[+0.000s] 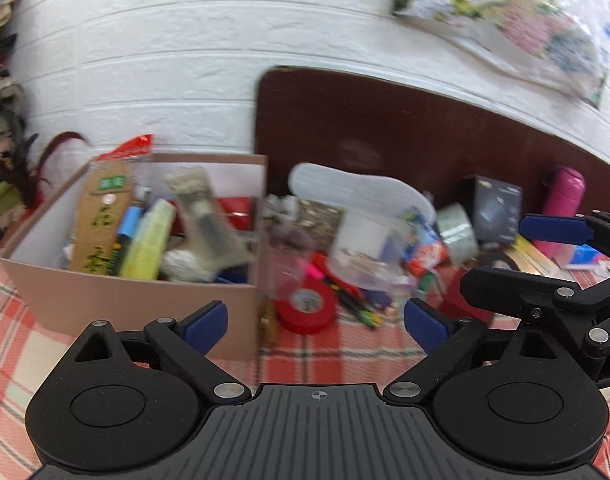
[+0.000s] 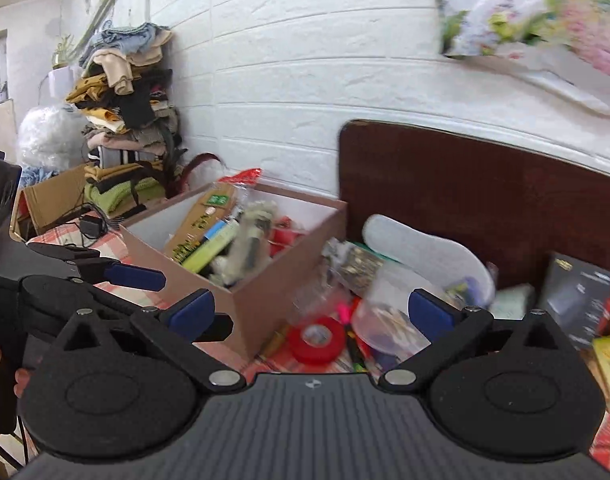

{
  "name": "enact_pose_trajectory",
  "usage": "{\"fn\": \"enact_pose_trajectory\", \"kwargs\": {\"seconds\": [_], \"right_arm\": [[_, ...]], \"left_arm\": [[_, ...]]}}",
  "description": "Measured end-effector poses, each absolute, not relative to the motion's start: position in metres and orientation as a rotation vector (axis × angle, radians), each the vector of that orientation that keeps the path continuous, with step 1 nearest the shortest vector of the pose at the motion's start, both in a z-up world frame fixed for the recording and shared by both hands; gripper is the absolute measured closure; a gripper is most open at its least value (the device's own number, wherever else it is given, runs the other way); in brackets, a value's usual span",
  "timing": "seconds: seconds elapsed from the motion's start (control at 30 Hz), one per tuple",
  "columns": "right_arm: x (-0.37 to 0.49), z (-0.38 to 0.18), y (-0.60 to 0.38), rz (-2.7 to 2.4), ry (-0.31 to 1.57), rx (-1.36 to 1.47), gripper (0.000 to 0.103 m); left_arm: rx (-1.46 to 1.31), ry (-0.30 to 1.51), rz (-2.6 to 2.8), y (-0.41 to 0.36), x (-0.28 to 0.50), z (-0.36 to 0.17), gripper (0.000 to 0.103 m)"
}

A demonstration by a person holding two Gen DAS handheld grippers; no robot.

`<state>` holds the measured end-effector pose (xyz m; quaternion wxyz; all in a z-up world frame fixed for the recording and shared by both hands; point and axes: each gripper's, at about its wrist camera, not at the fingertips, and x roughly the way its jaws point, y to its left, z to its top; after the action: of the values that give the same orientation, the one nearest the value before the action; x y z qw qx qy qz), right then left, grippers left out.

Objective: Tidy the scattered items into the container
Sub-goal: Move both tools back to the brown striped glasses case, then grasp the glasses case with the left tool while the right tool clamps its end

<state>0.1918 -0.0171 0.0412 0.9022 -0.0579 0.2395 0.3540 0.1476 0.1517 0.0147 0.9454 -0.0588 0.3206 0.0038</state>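
Note:
A cardboard box point(image 1: 145, 292) stands on the checked tablecloth, left of centre, filled with several items; it also shows in the right wrist view point(image 2: 265, 312). Right of it lies a pile of loose items: a red tape roll point(image 1: 307, 306) point(image 2: 317, 340), a clear plastic tub point(image 1: 365, 252) point(image 2: 389, 320), a grey tape roll point(image 1: 457, 232), markers, packets. My left gripper point(image 1: 315, 320) is open and empty, above the cloth in front of the box corner and the red tape. My right gripper point(image 2: 311, 314) is open and empty, just right of the left one, facing the same pile.
A dark brown board point(image 1: 405, 136) leans on the white brick wall behind the pile. A pink bottle point(image 1: 563, 204) and a black box point(image 1: 495, 208) stand at the right. A white insole point(image 1: 357, 184) lies behind the pile. Stacked clothes point(image 2: 125, 112) sit far left.

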Motion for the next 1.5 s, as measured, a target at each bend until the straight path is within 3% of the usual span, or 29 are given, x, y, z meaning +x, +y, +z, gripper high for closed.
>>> {"fn": "enact_pose_trajectory", "kwargs": {"seconds": [0.3,0.67,1.13,1.27,1.5], "right_arm": [[0.17,-0.011,-0.108,0.55,0.545,-0.042,0.0],[0.184,-0.092,-0.17,0.454,0.665,0.07,0.0],[0.207,-0.118,-0.171,0.538,0.727,0.043,0.007],[0.214,-0.12,-0.162,0.566,0.74,0.006,0.012],[0.207,-0.114,-0.158,0.587,0.728,-0.02,0.013]], "left_arm": [[-0.108,0.768,-0.148,0.076,0.166,-0.043,0.003],[-0.066,0.892,-0.174,0.048,0.198,-0.093,0.011],[0.035,0.874,-0.296,0.021,0.235,-0.096,0.015],[-0.03,0.892,-0.353,0.026,0.236,-0.099,0.026],[-0.03,0.899,-0.378,0.032,0.216,-0.1,0.025]]}}
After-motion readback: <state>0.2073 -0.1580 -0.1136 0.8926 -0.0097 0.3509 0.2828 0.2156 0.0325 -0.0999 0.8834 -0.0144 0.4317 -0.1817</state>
